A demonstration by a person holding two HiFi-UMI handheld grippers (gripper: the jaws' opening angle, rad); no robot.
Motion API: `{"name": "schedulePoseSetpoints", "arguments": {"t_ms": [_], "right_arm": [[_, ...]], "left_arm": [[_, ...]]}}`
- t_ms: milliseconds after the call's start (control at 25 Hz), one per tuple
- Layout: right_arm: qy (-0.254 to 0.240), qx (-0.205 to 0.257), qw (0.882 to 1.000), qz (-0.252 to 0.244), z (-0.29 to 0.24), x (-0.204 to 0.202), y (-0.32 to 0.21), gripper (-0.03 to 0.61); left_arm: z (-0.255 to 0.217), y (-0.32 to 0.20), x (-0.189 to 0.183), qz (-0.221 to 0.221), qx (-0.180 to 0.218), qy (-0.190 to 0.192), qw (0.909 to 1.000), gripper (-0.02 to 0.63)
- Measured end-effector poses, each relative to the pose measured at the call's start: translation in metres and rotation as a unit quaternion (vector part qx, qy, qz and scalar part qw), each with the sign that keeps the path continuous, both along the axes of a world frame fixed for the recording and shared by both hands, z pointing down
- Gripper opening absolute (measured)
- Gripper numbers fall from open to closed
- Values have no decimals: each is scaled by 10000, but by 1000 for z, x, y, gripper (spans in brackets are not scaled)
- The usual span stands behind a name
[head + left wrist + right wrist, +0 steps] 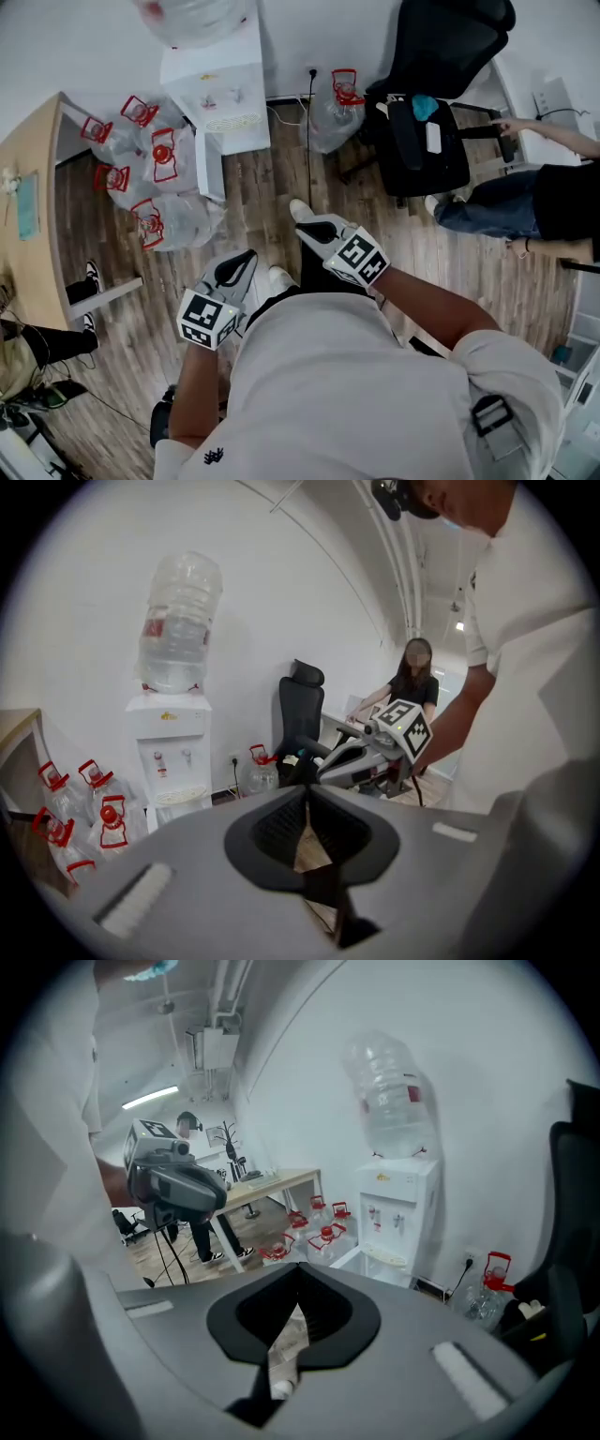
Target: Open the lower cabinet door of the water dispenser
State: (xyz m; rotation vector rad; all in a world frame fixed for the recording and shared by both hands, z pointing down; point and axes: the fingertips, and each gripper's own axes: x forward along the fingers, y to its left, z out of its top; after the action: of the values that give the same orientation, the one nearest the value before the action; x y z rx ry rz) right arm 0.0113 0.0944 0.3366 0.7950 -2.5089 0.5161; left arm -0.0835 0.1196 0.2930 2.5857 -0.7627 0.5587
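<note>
Left tool: jaws closed, pads meeting at the tips, nothing between them. Floorboards show through the gap lower down.
Right tool: jaws also fully closed and empty.

Both tools are held out in front of the person's body above the wooden floor, side by side and apart. Both point toward the far wall.

Water dispenser: stands far and to the left of both tools, against the white wall, well apart from them, with no contact. An inverted water bottle sits on top of it.
Lower cabinet door: shows as a white panel standing out from the dispenser's lower front toward the near side, so it appears swung open. Its near edge is closer to the left tool than to the right, with bare floor between.

Surroundings: a cluster of clear jugs with red handles lies on the floor left of the dispenser. One more jug stands to its right by the wall socket. A black office chair is at far right, with a seated person beside it. A wooden bench runs along the left edge.
</note>
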Motion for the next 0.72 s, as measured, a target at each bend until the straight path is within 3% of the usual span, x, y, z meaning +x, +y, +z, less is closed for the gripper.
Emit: {"name": "schedulePoseSetpoints", "arguments": {"t_ms": [720], "right_arm": [[-155,425,9988,-204,-44,-1,15,2]], "left_arm": [[-5,12,-3,-314,-35,-8,9995,66]]}}
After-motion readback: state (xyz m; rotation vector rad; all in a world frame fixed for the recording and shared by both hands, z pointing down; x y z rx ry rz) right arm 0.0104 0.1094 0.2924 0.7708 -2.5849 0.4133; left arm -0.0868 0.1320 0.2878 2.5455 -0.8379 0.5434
